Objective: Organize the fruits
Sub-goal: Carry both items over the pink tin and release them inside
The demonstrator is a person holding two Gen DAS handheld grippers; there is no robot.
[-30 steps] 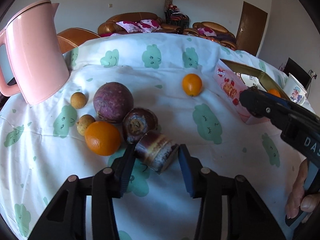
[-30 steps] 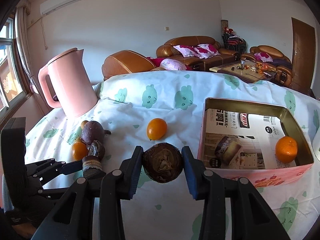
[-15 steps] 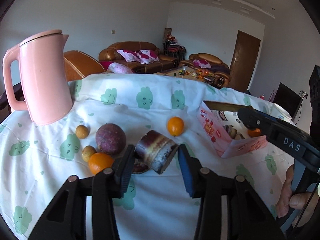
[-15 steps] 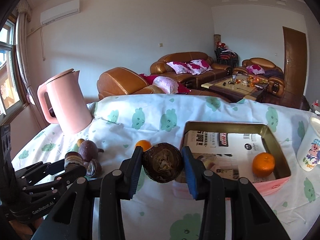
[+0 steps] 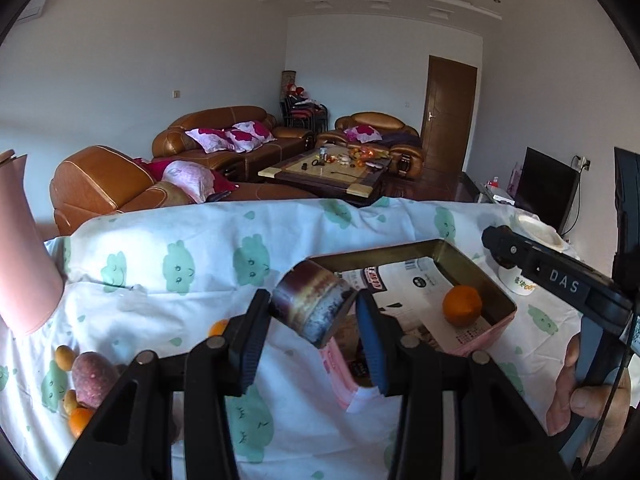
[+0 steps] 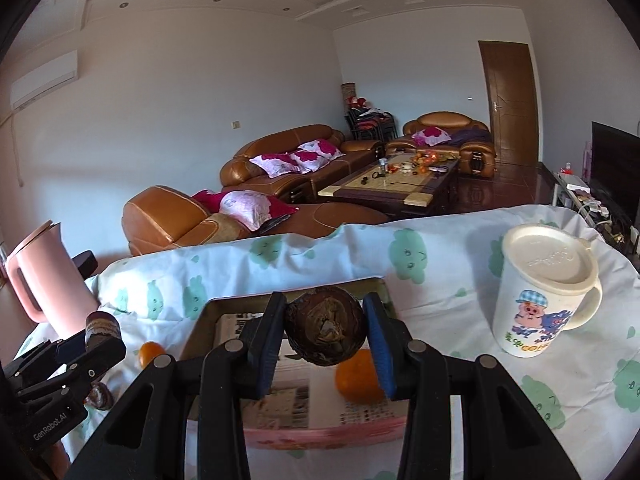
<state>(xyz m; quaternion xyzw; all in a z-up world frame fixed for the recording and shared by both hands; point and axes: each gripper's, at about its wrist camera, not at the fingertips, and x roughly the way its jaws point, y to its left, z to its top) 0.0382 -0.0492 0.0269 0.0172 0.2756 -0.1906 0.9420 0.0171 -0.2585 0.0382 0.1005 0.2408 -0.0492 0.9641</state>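
Note:
My left gripper [image 5: 312, 316] is shut on a brown cut fruit piece [image 5: 314, 304] and holds it in the air over the near left edge of the pink tin box [image 5: 472, 276]. My right gripper [image 6: 326, 330] is shut on a round dark brown fruit [image 6: 326, 330] above the same box [image 6: 316, 432]. An orange [image 5: 462, 306] lies inside the box; it also shows in the right wrist view [image 6: 358, 380]. A purple fruit [image 5: 94, 374], small yellow fruits and an orange [image 5: 80, 420] lie on the cloth at the left.
A pink kettle [image 5: 24, 264] stands at the far left. A white lidded mug [image 6: 544, 292] stands right of the box. Another orange [image 6: 150, 354] lies left of the box. The table's far edge drops off toward the sofas.
Both grippers have lifted and moved right with their fruits, from the fruit pile to above the tin box. Both grips are unchanged.

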